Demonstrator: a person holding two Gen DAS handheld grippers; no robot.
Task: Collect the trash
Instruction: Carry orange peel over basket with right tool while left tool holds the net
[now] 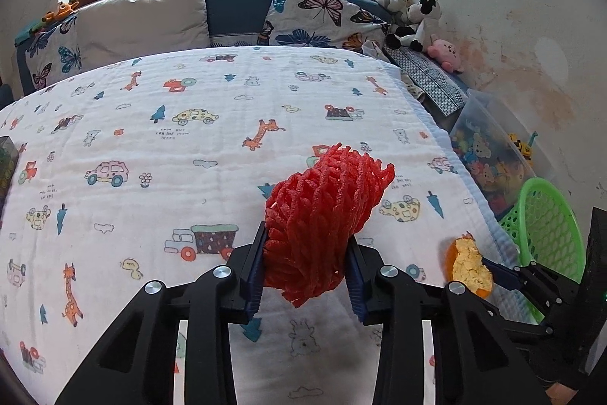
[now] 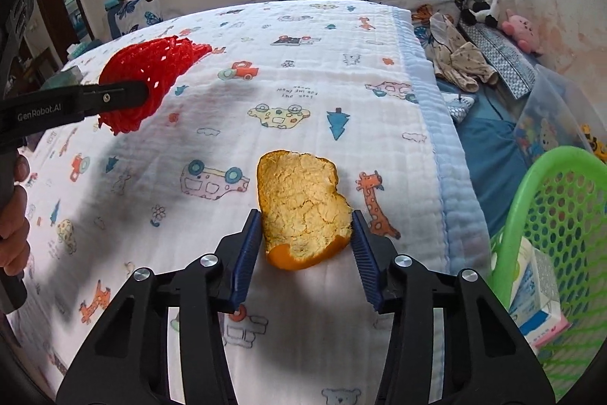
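My left gripper [image 1: 305, 255] is shut on a red foam fruit net [image 1: 322, 215] and holds it above the bed; the net also shows in the right wrist view [image 2: 148, 82], at the upper left. My right gripper [image 2: 305, 234] is shut on a piece of orange peel [image 2: 299, 207], pith side up, above the blanket near the bed's right edge. The peel also shows in the left wrist view [image 1: 468, 264]. A green plastic basket [image 2: 550, 215] stands on the floor to the right of the bed, with a white and blue carton [image 2: 535, 302] inside.
The bed is covered by a white cartoon-print blanket [image 1: 189, 139]. Pillows [image 1: 144, 18] and plush toys [image 1: 417, 18] are at the head. A clear toy bin [image 1: 493, 147] and folded clothes [image 2: 459, 63] lie along the right side by the wall.
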